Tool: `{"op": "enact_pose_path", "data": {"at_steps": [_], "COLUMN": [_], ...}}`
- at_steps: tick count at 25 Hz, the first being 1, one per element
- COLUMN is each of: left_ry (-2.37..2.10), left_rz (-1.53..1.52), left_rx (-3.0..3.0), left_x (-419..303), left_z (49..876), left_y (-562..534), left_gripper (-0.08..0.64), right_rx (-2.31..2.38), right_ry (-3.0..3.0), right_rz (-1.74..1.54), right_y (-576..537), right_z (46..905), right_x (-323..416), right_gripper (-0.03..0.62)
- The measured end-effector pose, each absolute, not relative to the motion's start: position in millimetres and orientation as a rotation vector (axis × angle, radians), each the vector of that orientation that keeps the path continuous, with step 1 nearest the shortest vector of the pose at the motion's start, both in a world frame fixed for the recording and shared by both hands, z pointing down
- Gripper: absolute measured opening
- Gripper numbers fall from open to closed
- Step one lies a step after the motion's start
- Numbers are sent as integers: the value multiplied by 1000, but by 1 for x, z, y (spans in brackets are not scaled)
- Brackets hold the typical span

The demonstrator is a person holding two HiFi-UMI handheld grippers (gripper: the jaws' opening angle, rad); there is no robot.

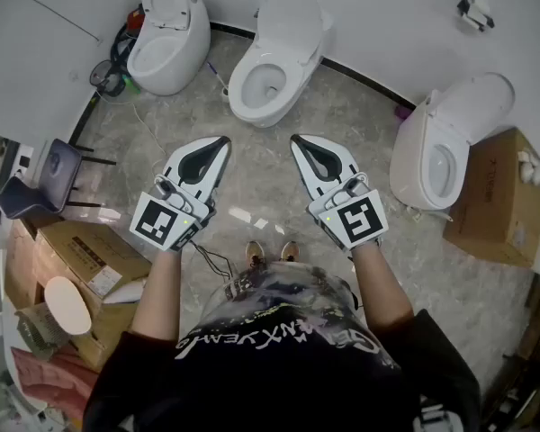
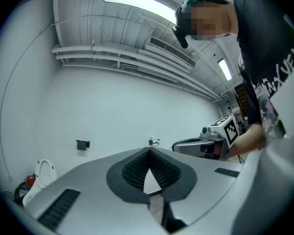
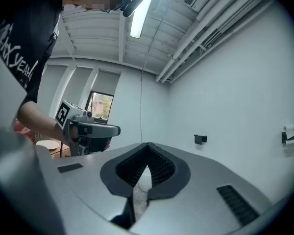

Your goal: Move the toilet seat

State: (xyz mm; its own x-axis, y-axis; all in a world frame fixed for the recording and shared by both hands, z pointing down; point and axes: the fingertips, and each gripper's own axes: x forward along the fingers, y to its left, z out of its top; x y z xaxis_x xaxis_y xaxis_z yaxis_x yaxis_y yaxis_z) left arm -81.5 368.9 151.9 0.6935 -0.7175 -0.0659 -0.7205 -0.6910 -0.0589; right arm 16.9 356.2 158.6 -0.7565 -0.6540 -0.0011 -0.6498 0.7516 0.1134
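Three white toilets stand along the wall in the head view. The middle toilet is straight ahead of me, its lid raised and the bowl open. My left gripper and right gripper are held level side by side above the floor, short of that toilet and touching nothing. Both are shut with nothing between their jaws. The left gripper view shows its closed tips against the wall, and the right gripper view shows the same.
A second toilet stands at the far left with cables and a hose beside it. A third toilet is at the right, next to a cardboard box. A chair and more boxes sit at the left.
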Motion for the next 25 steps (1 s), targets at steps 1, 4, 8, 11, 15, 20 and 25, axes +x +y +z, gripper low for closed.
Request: {"op": "enact_pose_path", "data": {"at_steps": [1,4,8,11,15,20,25], "left_ry": [1196,1194,1196,1191,1192,1183,1173], "left_rz": [53,49,47,40,67,63,69], "left_rx": [-2814,-2809,-2813,-2817,-2824,-2824,-2830], "left_x": [-81,-80,-77,-76,-71,-69,-67], "left_z": [152,151,153,154,150,152,152], "left_y": [370,372,374,376,377,378,380], "left_gripper": [15,15,15,15,15,17,17], "right_rx": [1081,1076,1086,1092,1083,1080,1074], "right_ry": [-2902,-2903,-2929,-2937,-2931,-2914,-2935], "right_rz": [-170,-176,-160,-149,-156,-130,-154], "right_y": [357,358,362,363,365,367,369], "right_z": [158,158,153,153,154,158,156], "right_x": [17,18,20,22,24,26,27], "right_gripper": [-2,-2,2,2,3,3,5]}}
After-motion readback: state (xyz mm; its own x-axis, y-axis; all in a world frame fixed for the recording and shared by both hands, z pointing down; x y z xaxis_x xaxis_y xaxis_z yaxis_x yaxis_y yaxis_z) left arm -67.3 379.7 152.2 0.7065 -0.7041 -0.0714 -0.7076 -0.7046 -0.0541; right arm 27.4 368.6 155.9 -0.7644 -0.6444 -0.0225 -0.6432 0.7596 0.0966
